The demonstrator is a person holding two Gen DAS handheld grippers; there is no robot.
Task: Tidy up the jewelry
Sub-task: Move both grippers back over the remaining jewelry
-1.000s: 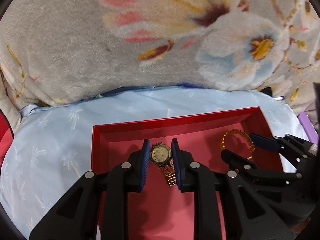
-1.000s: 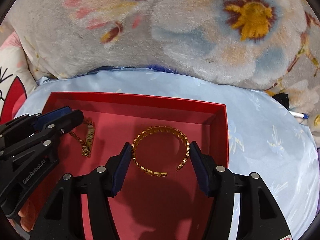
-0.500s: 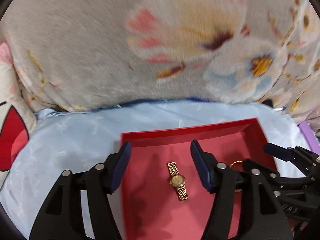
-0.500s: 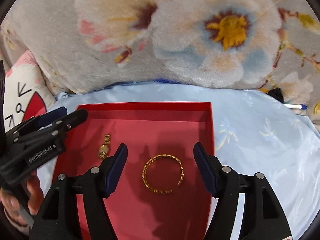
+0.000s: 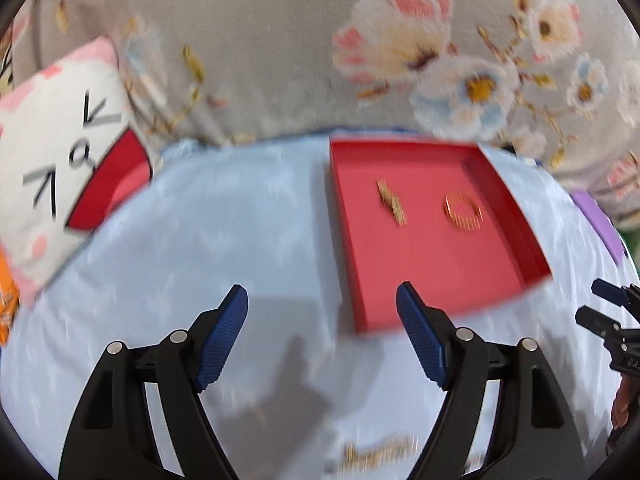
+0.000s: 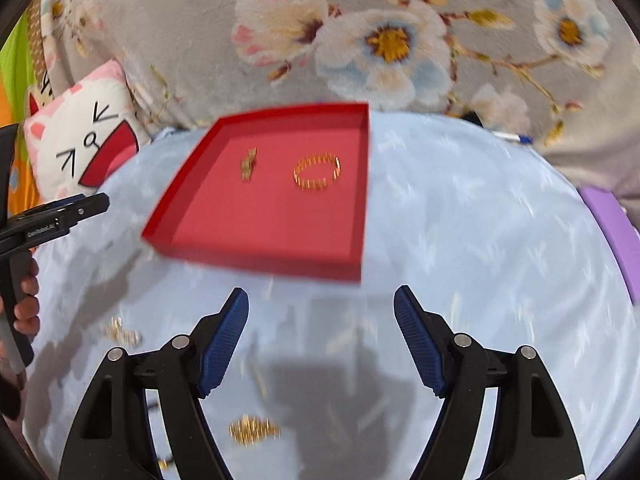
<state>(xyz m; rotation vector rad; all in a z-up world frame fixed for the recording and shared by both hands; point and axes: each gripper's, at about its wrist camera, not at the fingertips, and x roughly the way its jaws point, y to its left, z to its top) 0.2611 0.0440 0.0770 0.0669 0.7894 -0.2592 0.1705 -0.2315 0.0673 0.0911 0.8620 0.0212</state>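
A red tray (image 5: 532, 256) (image 6: 192, 164) lies on the light blue cover. Inside it lie a gold watch (image 5: 391, 202) (image 6: 249, 164) and a gold bangle (image 5: 463, 212) (image 6: 317, 171). My left gripper (image 5: 322, 338) is open and empty, above the cover, short of the tray's near left corner. My right gripper (image 6: 321, 340) is open and empty, short of the tray's near edge. Loose gold pieces lie on the cover near me: one in the left wrist view (image 5: 380, 454), and in the right wrist view one (image 6: 254, 430) beneath the gripper and another (image 6: 122, 334) to its left. Both views are motion-blurred.
A floral grey blanket (image 5: 280, 40) (image 6: 400, 40) rises behind the cover. A white cat-face cushion (image 5: 60, 152) (image 6: 84, 136) sits at the left. A purple object (image 5: 596, 220) (image 6: 616, 232) lies at the right edge.
Both grippers let go of the watch and the bangle, opened wide and pulled back out of the tray. The jewelry now lies in the tray, farther away.
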